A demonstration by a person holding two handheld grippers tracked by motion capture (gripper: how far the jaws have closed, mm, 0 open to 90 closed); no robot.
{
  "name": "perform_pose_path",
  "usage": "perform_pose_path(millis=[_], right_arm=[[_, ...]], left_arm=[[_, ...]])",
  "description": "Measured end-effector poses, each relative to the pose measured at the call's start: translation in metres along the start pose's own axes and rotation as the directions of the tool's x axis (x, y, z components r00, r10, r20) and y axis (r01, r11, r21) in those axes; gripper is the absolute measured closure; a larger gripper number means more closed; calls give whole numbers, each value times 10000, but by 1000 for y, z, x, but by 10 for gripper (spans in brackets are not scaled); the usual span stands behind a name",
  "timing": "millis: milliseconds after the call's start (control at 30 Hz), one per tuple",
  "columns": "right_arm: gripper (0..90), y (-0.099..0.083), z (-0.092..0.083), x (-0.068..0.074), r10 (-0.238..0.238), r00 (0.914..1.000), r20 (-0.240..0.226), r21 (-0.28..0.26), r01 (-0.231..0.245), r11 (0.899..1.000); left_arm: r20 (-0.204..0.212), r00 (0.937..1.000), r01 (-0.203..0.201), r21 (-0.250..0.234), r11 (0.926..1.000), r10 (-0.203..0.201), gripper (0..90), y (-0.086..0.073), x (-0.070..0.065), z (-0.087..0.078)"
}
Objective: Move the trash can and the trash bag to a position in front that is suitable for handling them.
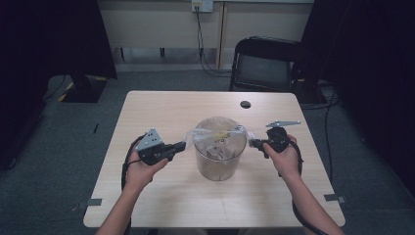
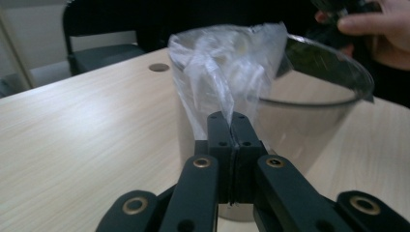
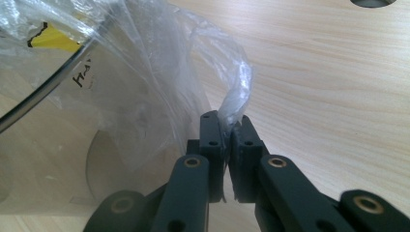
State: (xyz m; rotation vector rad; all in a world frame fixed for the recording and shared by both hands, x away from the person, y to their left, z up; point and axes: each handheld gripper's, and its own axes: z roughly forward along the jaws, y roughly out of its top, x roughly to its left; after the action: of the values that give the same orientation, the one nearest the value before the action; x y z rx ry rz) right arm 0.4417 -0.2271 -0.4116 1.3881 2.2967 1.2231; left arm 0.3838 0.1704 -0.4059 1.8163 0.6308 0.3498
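High view: bag (image 1: 218,136) being stretched over the bin (image 1: 219,164) mid-table.
Left gripper (image 1: 182,146) and right gripper (image 1: 254,143) flank the bin. Left gripper view: jaws pinch the bag's edge at the rim. Right gripper view: jaws pinch its opposite edge. The bag seems partly inside; cuffing over the rim remains.

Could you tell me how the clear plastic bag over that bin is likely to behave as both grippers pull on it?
The plastic bag looks thin and crinkled, so it will probably stay floppy and stretch. Both the left gripper and right gripper pinch only small bunched edges, which might slip. The clear bin seems light and could tip.
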Motion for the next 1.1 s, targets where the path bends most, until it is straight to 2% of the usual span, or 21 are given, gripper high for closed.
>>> perform_pose_path(millis=[33,100,133,200,300,400,433,500,533,567,633,700,733,800,833,867,933,967,1000,1033,1100], right_arm=[[864,0,0,0,-20,10000,23,3,20,10000],[866,0,-1,1,-59,10000,41,52,59,10000],[866,0,-1,1,-59,10000,41,52,59,10000],[868,2,-2,3,-23,10000,-51,-51,22,10000],[870,6,-7,6,-23,9998,-216,-263,17,9997],[871,7,-11,8,-114,9996,-255,-368,105,9993],[872,7,-13,9,-138,9995,-278,-400,127,9991],[875,1,-10,8,-195,9997,-136,-156,192,9997],[875,1,-10,8,-195,9997,-136,-156,192,9997],[876,-1,-7,7,-133,9999,-80,-23,132,9999],[873,-7,1,4,111,9998,-172,66,-110,9999],[872,-8,7,5,113,9998,-189,19,-113,9999],[872,-8,7,5,113,9998,-189,19,-113,9999],[872,-7,10,9,12,9999,-126,72,-11,10000],[871,-7,11,10,-38,9999,-93,94,39,9999],[871,-7,10,10,-73,10000,-53,69,73,9999],[864,-6,8,10,-49,10000,-35,31,50,10000],[863,-6,7,10,-44,10000,-3,10,44,10000],[863,-6,7,10,-44,10000,-3,10,44,10000],[863,-6,4,10,-57,10000,14,-60,57,10000],[866,-7,2,14,-53,10000,26,-9,54,10000]], left_arm=[[124,9997,-230,237,9995,227,896,-2,-1,1],[329,9985,-470,1052,9933,438,897,-7,-3,5],[329,9985,-470,1052,9933,438,898,-7,-3,5],[568,9975,-511,1490,9875,430,898,-16,-8,13],[424,9962,-823,1790,9804,759,898,-15,-12,17],[311,9954,-946,1617,9823,907,897,-11,-14,15],[218,9948,-1012,1408,9849,991,897,-8,-15,11],[-11,9925,-1218,1067,9868,1226,895,-3,-18,4],[-11,9925,-1218,1067,9868,1226,894,-3,-18,4],[-63,9906,-1357,772,9877,1365,894,-1,-21,0],[-21,9834,-1813,497,9822,1817,894,0,-25,-2],[158,9767,-2144,611,9748,2139,894,-2,-28,-2],[158,9767,-2144,611,9748,2139,894,-2,-28,-2],[355,9710,-2389,1021,9657,2365,895,-5,-29,3],[425,9702,-2419,1117,9639,2385,895,-6,-29,5],[524,9687,-2477,1421,9584,2426,896,-9,-29,9],[535,9684,-2491,1589,9553,2436,898,-10,-29,12],[520,9713,-2374,1617,9578,2320,898,-10,-30,13],[520,9713,-2374,1617,9578,2320,897,-10,-30,13],[409,9758,-2185,1677,9613,2146,897,-11,-31,18],[266,9800,-1989,1675,9656,1973,896,-11,-31,21]])
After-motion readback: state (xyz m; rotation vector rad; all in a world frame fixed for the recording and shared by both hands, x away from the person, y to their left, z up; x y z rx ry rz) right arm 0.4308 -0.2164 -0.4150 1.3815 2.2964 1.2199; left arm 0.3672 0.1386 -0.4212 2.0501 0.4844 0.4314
